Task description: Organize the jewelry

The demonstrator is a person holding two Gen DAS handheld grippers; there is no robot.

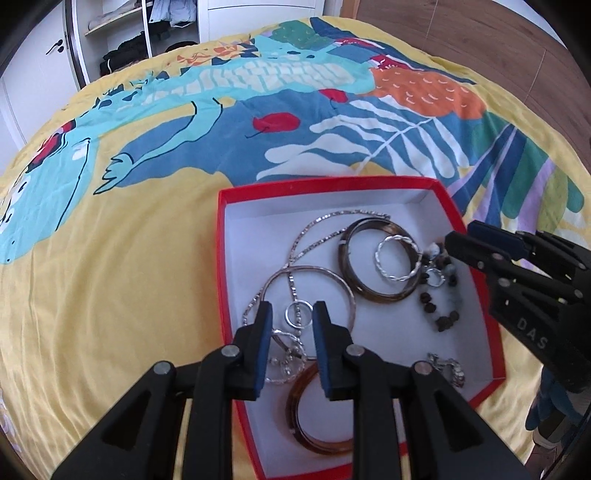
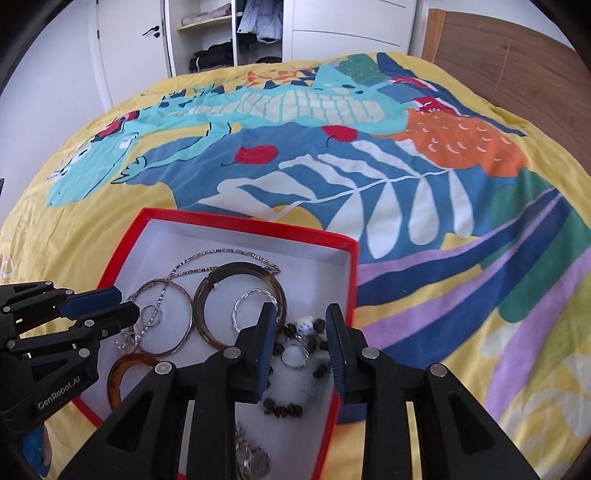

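A red box [image 1: 476, 288] with a white floor is seen on a patterned bedspread [image 1: 110, 258]; jewelry is piled inside it. The left gripper [image 1: 291, 317] is held over the box's near part, jaws apart, nothing between them; a small silver ring [image 1: 297, 314] on a chain [image 1: 317, 240] is framed in the gap below. A thin silver bangle [image 1: 343, 291] lies beside the ring. An amber bangle [image 1: 314, 410] is seen under the left gripper, near the box's front edge. A dark bangle [image 1: 376, 258] lies further in, with a twisted silver hoop [image 1: 397, 260] inside it. A bead bracelet [image 1: 441, 310] is spread along the right side of the box, and a metal watch [image 1: 450, 369] rests in the near right corner.

The right gripper [image 2: 301, 332] is held over the bead bracelet [image 2: 284, 410], jaws apart and empty; a silver ring [image 2: 295, 356] and a white bead [image 2: 304, 326] are seen between the fingers, below them. In the left view the right gripper [image 1: 452, 242] is at the box's right wall. A wardrobe [image 2: 229, 33] and a wooden headboard [image 2: 517, 66] are visible beyond the bed.
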